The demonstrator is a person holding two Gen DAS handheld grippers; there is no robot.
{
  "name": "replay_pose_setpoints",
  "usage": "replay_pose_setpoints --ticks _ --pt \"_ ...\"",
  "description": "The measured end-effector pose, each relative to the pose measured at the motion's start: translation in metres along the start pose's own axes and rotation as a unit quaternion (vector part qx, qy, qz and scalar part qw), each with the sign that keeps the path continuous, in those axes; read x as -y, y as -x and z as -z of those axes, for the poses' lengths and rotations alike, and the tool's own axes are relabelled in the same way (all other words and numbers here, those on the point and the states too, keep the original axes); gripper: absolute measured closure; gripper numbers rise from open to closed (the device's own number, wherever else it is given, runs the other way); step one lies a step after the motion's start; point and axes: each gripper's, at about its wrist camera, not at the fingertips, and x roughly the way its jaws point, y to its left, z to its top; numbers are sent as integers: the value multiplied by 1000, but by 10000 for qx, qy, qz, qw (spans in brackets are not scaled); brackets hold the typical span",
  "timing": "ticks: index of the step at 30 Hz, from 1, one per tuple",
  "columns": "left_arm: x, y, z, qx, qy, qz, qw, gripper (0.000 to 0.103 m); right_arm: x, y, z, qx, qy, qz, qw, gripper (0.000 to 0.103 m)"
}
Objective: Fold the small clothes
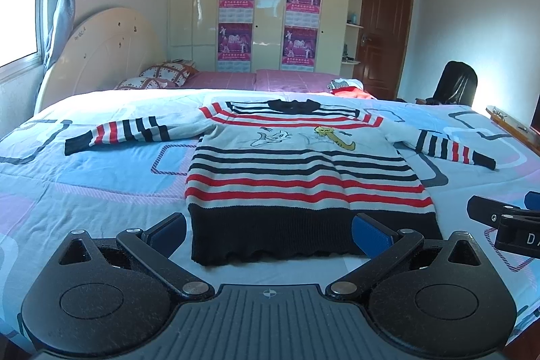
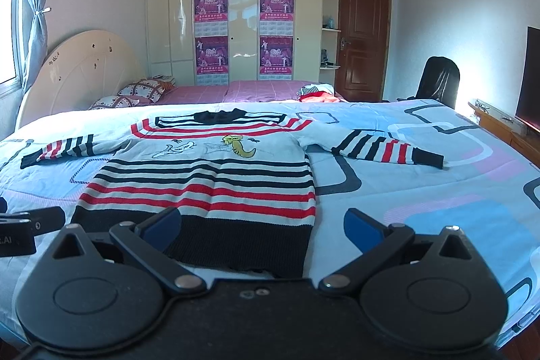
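Observation:
A small striped sweater (image 1: pixel 297 171), white with red and black stripes, a black hem and a cartoon print, lies flat on the bed with both sleeves spread out. It also shows in the right wrist view (image 2: pixel 209 177). My left gripper (image 1: pixel 270 233) is open and empty, hovering just before the black hem. My right gripper (image 2: pixel 263 230) is open and empty, near the hem's right corner. The right gripper shows at the right edge of the left wrist view (image 1: pixel 506 221); the left gripper shows at the left edge of the right wrist view (image 2: pixel 30 221).
The sweater lies on a light blue patterned quilt (image 1: pixel 101 177). Behind are a pink bedsheet with pillows (image 1: pixel 158 76), a pile of clothes (image 1: pixel 347 88), a wardrobe, a door, a black chair (image 1: pixel 455 83) and a wooden side table (image 2: pixel 499 123).

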Motion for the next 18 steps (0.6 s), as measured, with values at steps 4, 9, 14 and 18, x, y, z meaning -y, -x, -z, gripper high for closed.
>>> replay_pose_setpoints --ticks 4,9,14,18 --pt "0 0 0 3 2 -1 10000 0 0 0 0 -2 -4 3 10000 0" --pt "0 -1 0 0 -3 -2 10000 0 0 1 0 6 1 -1 10000 0" --pt "-2 0 1 13 -2 -20 10000 0 0 3 1 37 17 -2 10000 0" --pt "-1 1 1 27 -4 -14 10000 0 0 4 0 38 31 -25 10000 0"
